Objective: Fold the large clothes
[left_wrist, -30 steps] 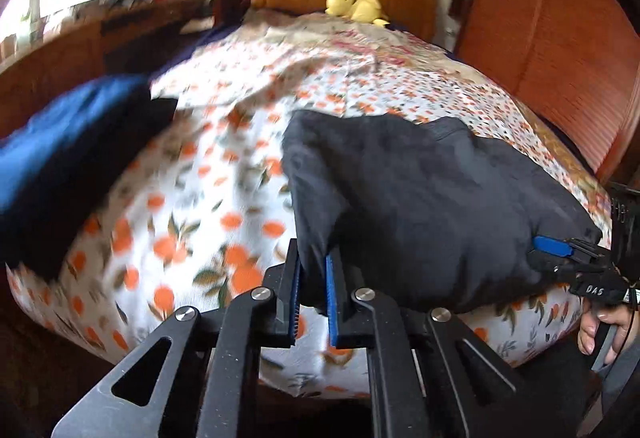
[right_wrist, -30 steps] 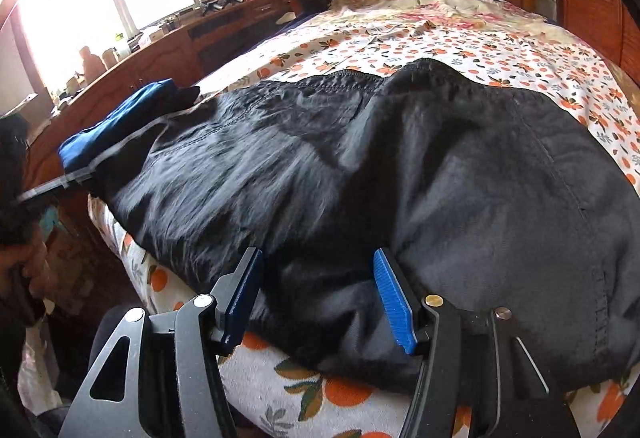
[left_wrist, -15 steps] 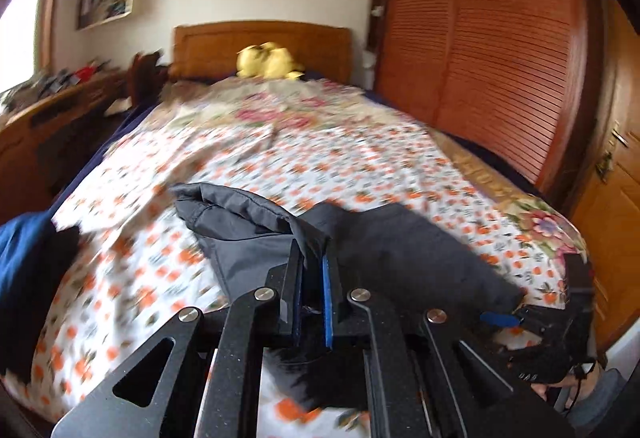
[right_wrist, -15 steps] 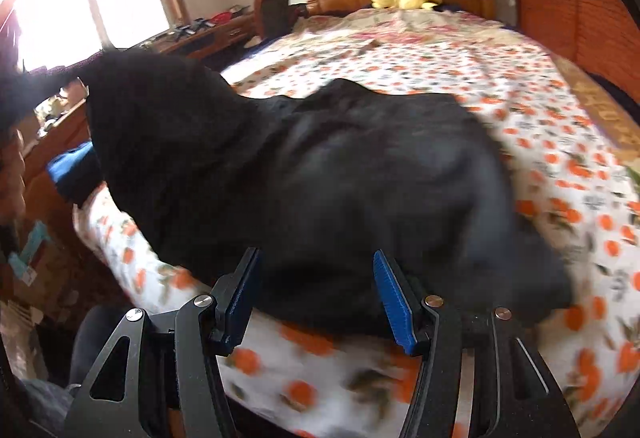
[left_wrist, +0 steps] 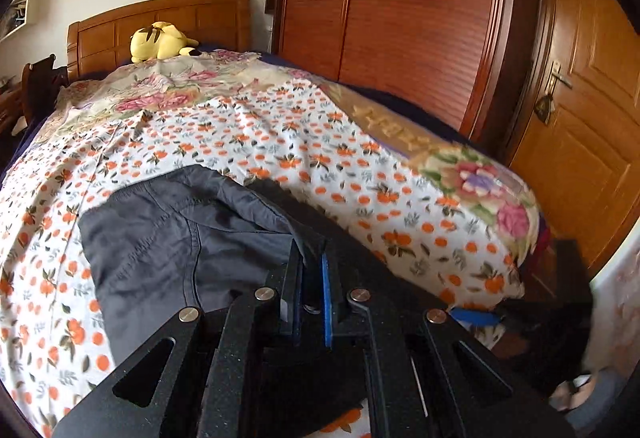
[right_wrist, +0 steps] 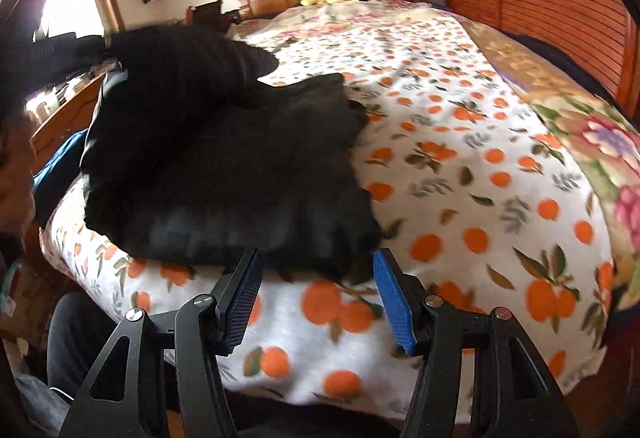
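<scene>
The left gripper [left_wrist: 310, 274] pinches a fold of the dark garment [left_wrist: 168, 238], its jaws nearly pressed together on the cloth. The garment lies doubled over on the orange-print bedspread [left_wrist: 280, 141], toward the foot of the bed. The right gripper [right_wrist: 316, 278] has its 2 fingers spread at the garment's near edge, pressing on nothing.

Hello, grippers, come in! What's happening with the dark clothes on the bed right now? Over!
Left gripper clamped on dark garment. Right gripper open, empty, at garment's near edge. Garment half folded on bedspread. Nothing blocking.
</scene>
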